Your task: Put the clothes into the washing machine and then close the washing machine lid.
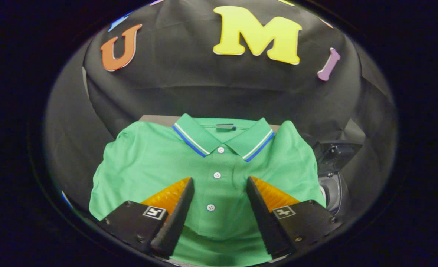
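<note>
Green polo shirt [148,163] of soft knit cloth lies folded and flat, front side up, directly under and ahead of the hand-held gripper [219,185], whose two wedge-shaped fingers stand spread wide apart above the cloth with nothing pressed between them. Each finger [178,211] has a ribbed inner pad and a square printed marker on its block-shaped base. Between the fingers runs the shirt's button placket, with three small white round buttons [216,175] in a line leading away from the gripper up to the collar. The collar [193,135] is folded down in two pointed flaps, each edged with a white and a blue stripe, and a small dark label sits inside the neck. The short sleeves are tucked at both sides, giving the shirt rounded shoulders. It rests on a grey flat surface [156,118], a strip of which shows just beyond the collar. Beside the shirt's right shoulder stands a dark machine part with a round grey opening [332,189]; what is inside it cannot be told. Beyond everything hangs the black cloth wall [182,81], lightly creased.
</note>
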A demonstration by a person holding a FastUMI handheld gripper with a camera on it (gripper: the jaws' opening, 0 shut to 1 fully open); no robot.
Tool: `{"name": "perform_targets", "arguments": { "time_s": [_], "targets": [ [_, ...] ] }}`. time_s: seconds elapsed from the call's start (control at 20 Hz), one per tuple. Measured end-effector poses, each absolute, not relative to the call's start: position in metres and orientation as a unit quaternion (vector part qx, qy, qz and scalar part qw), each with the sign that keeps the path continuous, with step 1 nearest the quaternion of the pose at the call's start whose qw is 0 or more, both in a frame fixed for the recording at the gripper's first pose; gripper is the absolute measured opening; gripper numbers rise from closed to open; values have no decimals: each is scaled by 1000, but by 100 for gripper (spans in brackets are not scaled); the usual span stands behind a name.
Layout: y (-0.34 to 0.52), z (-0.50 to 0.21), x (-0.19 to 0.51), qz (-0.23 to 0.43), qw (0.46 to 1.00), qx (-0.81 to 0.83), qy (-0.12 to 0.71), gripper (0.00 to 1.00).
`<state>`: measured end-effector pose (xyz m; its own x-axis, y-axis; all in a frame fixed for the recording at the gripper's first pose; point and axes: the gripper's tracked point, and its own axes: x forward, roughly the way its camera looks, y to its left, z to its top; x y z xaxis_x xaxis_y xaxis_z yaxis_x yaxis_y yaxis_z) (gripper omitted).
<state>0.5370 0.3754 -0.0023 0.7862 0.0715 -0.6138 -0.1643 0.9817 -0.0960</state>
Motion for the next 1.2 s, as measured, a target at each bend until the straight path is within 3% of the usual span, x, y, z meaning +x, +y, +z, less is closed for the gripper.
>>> {"name": "perform_targets", "arguments": {
  "time_s": [0.1,0.35,0.45,0.6,1.2],
  "targets": [
    [372,-6,541,78,944,-77,311,71],
    [363,-2,544,109,946,-67,297,21],
    [360,1,538,133,946,-40,292,14],
    [361,5,528,166,939,35,298,7],
    [285,94,457,201,958,81,187,6]
  ]
}}
